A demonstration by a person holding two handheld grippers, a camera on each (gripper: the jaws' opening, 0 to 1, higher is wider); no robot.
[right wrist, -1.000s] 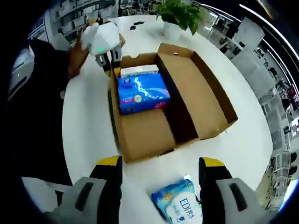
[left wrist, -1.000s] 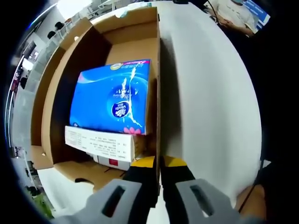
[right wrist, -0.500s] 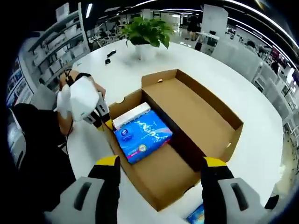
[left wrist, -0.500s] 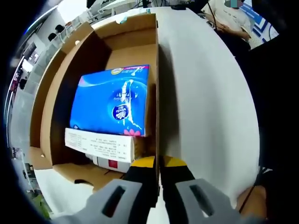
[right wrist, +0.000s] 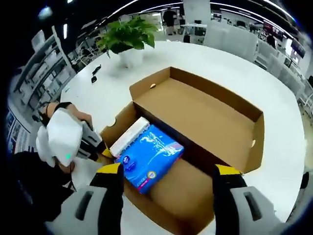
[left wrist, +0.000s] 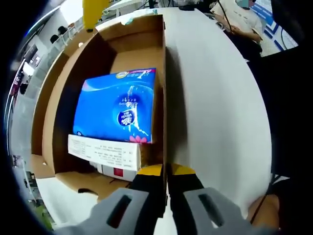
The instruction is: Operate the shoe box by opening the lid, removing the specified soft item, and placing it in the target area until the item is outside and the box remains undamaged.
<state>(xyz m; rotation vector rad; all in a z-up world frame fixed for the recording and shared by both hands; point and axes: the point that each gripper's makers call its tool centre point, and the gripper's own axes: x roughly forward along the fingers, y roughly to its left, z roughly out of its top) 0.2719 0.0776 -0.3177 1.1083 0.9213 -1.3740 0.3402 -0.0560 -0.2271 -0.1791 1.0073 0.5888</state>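
An open cardboard shoe box (right wrist: 205,115) lies on the white table (right wrist: 122,81), its lid folded flat beside the base. Inside the base are a blue soft pack (right wrist: 150,159) (left wrist: 120,105) and a white carton (right wrist: 128,137) (left wrist: 105,152) at one end. My left gripper (left wrist: 165,172) is shut on the top edge of the box wall (left wrist: 165,88); it also appears as a white body with the left gripper (right wrist: 104,151) tips at the box's end. My right gripper (right wrist: 171,171) hovers open above the box, its yellow fingertips (right wrist: 113,169) spread on either side of the blue pack.
A potted plant (right wrist: 128,41) stands on the table beyond the box. A small dark object (right wrist: 94,71) lies near it. A seated person (left wrist: 242,14) is at the table's far side. A yellow tip (left wrist: 95,11) shows above the box's far end.
The right gripper view has risen and moved over the box, so the pack on the table near it has left the picture. The left gripper still pinches the box wall.
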